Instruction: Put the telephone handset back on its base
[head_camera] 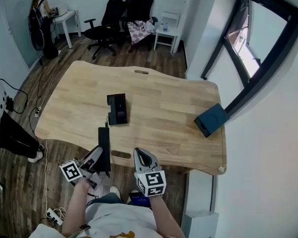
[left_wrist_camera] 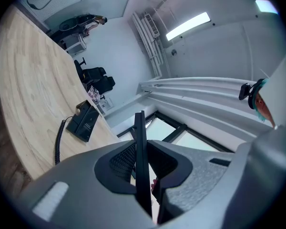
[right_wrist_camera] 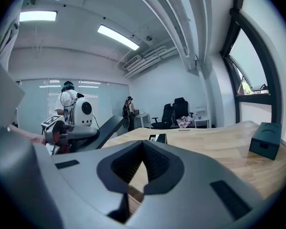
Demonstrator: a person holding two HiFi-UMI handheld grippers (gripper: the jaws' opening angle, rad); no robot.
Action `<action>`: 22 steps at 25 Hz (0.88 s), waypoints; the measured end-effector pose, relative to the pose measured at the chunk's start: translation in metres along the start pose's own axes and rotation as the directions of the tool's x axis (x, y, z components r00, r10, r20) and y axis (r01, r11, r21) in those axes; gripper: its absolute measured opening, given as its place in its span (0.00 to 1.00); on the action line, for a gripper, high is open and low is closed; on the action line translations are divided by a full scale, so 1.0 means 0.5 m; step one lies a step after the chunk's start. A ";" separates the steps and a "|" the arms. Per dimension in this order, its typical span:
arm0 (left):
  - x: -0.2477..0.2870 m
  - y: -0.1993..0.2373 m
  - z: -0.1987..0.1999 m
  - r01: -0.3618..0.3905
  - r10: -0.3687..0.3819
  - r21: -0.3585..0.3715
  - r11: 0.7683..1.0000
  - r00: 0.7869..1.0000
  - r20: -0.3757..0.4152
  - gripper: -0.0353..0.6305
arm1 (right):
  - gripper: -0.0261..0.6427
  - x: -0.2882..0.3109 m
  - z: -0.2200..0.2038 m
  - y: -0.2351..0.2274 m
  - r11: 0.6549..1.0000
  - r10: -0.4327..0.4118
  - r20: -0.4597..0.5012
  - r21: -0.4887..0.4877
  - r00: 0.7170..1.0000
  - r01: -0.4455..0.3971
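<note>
Left claw [left_wrist_camera: 140,149]: clamped on the handset [head_camera: 104,148].
Right claw [right_wrist_camera: 143,144]: closed, empty.
Base [head_camera: 117,109]: middle of the surface [head_camera: 164,95], cord [left_wrist_camera: 59,140] beside it.
Blue box [head_camera: 211,119]: right edge, well apart.

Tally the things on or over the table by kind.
Base: 1
Handset: 1
Cord: 1
Box: 1
Total: 4

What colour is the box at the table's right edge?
Dark blue; box shows best in head view.
</note>
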State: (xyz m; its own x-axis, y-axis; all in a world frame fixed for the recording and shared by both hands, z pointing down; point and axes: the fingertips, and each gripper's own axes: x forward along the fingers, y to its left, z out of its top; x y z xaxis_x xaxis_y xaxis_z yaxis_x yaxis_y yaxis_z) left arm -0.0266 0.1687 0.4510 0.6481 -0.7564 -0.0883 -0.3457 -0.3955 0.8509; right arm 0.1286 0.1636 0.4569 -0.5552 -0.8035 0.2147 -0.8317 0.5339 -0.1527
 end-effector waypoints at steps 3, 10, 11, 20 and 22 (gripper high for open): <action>0.012 0.009 0.011 0.002 -0.002 0.004 1.000 1.000 0.003 0.17 | 0.05 0.010 0.002 -0.013 1.000 -0.004 -0.005 0.004 1.000 0.004; 0.061 0.049 0.052 0.023 -0.022 -0.025 0.999 1.000 0.006 0.17 | 0.05 0.072 -0.010 -0.044 1.000 -0.013 -0.032 -0.001 0.999 0.013; 0.070 0.061 0.061 0.023 -0.022 -0.029 0.999 1.000 0.007 0.17 | 0.05 0.089 -0.011 -0.048 1.000 -0.012 -0.038 -0.002 0.999 0.011; 0.178 0.172 0.186 0.061 -0.058 -0.123 0.991 0.998 0.026 0.17 | 0.05 0.270 0.015 -0.095 1.000 -0.023 -0.081 -0.008 0.996 0.022; 0.197 0.198 0.205 0.067 -0.064 -0.142 0.988 0.998 0.027 0.17 | 0.05 0.303 0.017 -0.103 1.000 -0.029 -0.088 -0.013 0.996 0.028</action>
State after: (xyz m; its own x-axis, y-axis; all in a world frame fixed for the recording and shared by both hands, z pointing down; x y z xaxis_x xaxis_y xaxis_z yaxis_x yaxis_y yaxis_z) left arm -0.0663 0.0017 0.4734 0.6508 -0.7429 -0.1566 -0.2014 -0.3677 0.9079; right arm 0.0874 0.0120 0.4890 -0.5291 -0.7925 0.3033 -0.8471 0.5141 -0.1344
